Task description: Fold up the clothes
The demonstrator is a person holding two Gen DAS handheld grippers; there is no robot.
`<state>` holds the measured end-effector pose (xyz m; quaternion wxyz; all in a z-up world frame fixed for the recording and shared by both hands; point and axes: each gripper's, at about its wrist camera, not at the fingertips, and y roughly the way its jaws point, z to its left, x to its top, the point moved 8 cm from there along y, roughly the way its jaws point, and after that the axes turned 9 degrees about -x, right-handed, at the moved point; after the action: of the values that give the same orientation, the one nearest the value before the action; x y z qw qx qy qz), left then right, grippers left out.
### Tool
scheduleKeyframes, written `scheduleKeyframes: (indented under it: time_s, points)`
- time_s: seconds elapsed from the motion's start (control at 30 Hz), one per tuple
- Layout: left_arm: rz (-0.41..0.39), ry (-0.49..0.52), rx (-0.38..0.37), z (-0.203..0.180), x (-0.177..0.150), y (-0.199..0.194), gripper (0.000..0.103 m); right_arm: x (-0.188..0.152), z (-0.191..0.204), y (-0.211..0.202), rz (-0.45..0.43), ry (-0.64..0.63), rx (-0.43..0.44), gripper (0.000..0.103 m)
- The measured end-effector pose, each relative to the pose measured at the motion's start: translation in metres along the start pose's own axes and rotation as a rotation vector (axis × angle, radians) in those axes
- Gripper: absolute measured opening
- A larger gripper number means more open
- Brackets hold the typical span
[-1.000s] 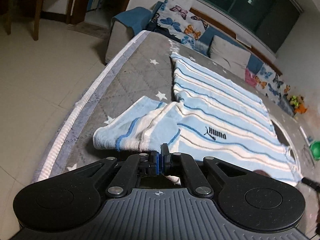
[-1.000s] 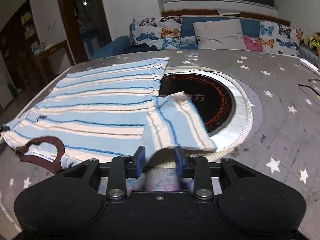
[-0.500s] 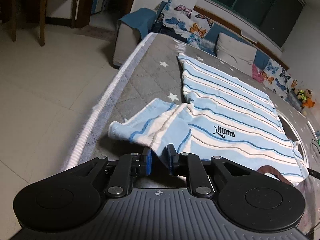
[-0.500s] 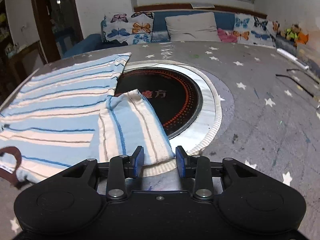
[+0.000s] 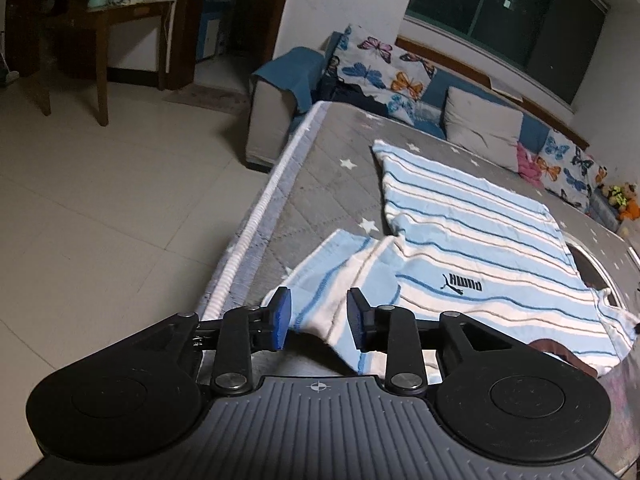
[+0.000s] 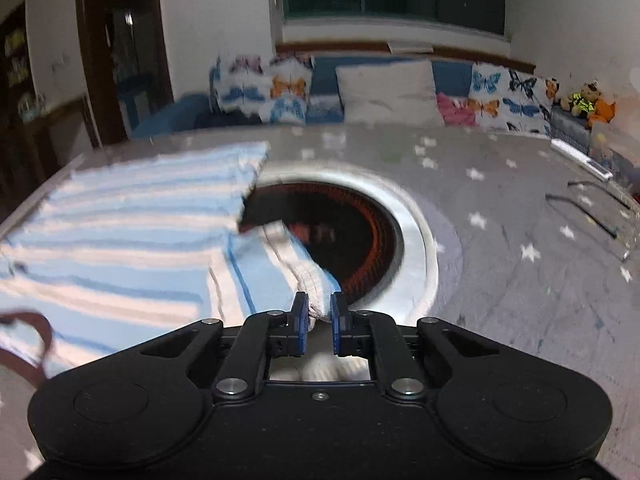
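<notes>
Left gripper fingers now spreading off the sleeve; right gripper fingers newly closing on the other sleeve.

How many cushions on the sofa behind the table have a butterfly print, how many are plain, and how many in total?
Right wrist view.
Butterfly-print cushions: 2, a left one and a right one.
Plain grey cushion: 1.
Plain pink cushion: 1.
Total: 4 cushions.

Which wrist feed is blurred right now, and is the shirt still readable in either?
Right wrist view: motion-smeared, the blue-and-white striped shirt and butterfly-print cushions soft, the right gripper sharp. Left wrist view: crisp, shirt logo legible, fisheye bending the grey star-print mattress edge; dim indoor light.
</notes>
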<state>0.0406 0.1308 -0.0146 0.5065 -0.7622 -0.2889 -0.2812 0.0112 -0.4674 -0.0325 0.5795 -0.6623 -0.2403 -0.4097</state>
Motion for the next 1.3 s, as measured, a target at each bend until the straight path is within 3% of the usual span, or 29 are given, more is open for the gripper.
scheduleKeyframes:
  time_s: [0.17, 0.3, 0.57, 0.63, 0.77, 0.97, 1.07, 1.3]
  points:
    - [-0.008, -0.012, -0.012, -0.002, -0.002, -0.001, 0.037, 0.021, 0.026, -0.018, -0.070, -0.017, 0.071, 0.013]
    - [-0.014, -0.034, -0.020, -0.001, -0.005, -0.002, 0.038, 0.024, 0.072, -0.024, -0.094, -0.076, 0.171, 0.013]
    - [-0.028, -0.072, -0.024, 0.006, -0.010, -0.006, 0.039, -0.007, 0.144, -0.001, 0.007, -0.204, 0.301, 0.013]
    - [-0.031, -0.081, -0.024, 0.008, -0.011, -0.007, 0.040, -0.016, 0.153, 0.005, 0.040, -0.236, 0.307, 0.018]
    - [-0.028, -0.096, -0.018, 0.012, -0.014, -0.006, 0.041, -0.022, 0.153, 0.002, 0.066, -0.232, 0.331, 0.022]
    - [-0.020, -0.136, -0.023, 0.015, -0.019, 0.002, 0.041, -0.021, 0.128, 0.004, 0.106, -0.123, 0.332, 0.024]
    - [-0.017, -0.159, -0.020, 0.016, -0.021, 0.006, 0.041, -0.033, 0.124, 0.012, 0.141, -0.163, 0.288, 0.024]
    - [-0.024, -0.233, -0.019, 0.021, -0.022, 0.011, 0.042, -0.040, 0.130, 0.011, 0.126, -0.234, 0.272, 0.029]
